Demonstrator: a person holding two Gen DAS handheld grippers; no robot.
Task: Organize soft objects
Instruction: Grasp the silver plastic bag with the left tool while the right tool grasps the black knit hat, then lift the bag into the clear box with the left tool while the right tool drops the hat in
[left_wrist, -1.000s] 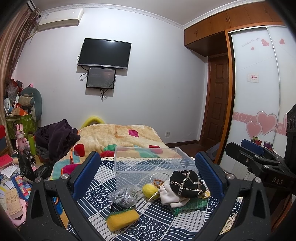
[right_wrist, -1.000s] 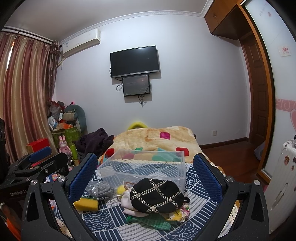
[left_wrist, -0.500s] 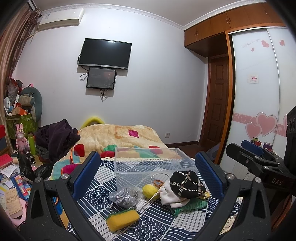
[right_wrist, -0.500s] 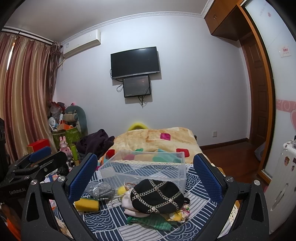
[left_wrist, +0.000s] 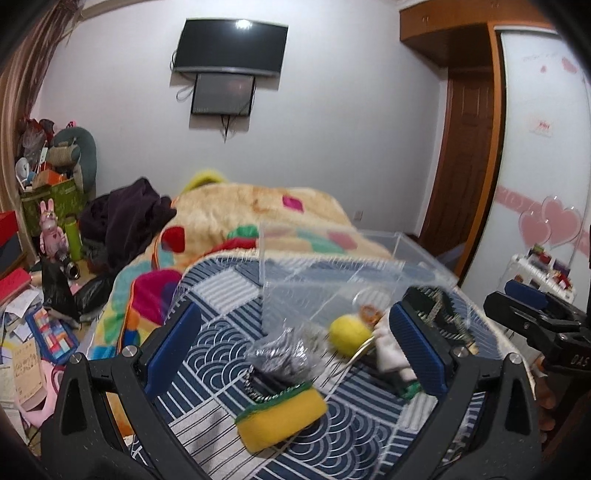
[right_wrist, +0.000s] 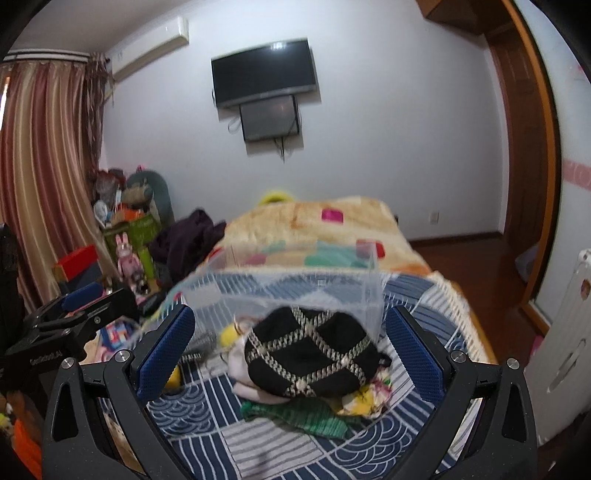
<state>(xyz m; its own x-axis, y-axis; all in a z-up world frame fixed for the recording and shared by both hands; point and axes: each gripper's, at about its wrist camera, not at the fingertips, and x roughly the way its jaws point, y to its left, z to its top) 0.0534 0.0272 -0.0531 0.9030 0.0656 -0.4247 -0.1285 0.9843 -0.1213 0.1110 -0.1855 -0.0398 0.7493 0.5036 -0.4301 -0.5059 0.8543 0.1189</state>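
Note:
A clear plastic box (left_wrist: 332, 284) stands on the blue patterned cloth (left_wrist: 229, 295). In front of it lie a yellow and green sponge (left_wrist: 280, 415), a silver crinkled bundle (left_wrist: 280, 354), a yellow ball (left_wrist: 349, 330) and a white cloth (left_wrist: 388, 350). My left gripper (left_wrist: 295, 347) is open and empty above the sponge and bundle. In the right wrist view, a black pouch with chain pattern (right_wrist: 314, 356) lies on a green cloth (right_wrist: 303, 415) and a floral cloth (right_wrist: 365, 398). My right gripper (right_wrist: 291, 350) is open and empty, its pads either side of the pouch.
A fleece blanket (left_wrist: 251, 214) with coloured patches covers the bed behind the box. A dark garment (left_wrist: 125, 221) lies at its left. Clutter and toys (left_wrist: 51, 229) fill the floor at left. A wooden door (left_wrist: 469, 166) and wardrobe stand at right.
Both grippers have moved forward and down toward the objects on the cloth. The sponge, bundle and pouch now look much closer. Both remain open.

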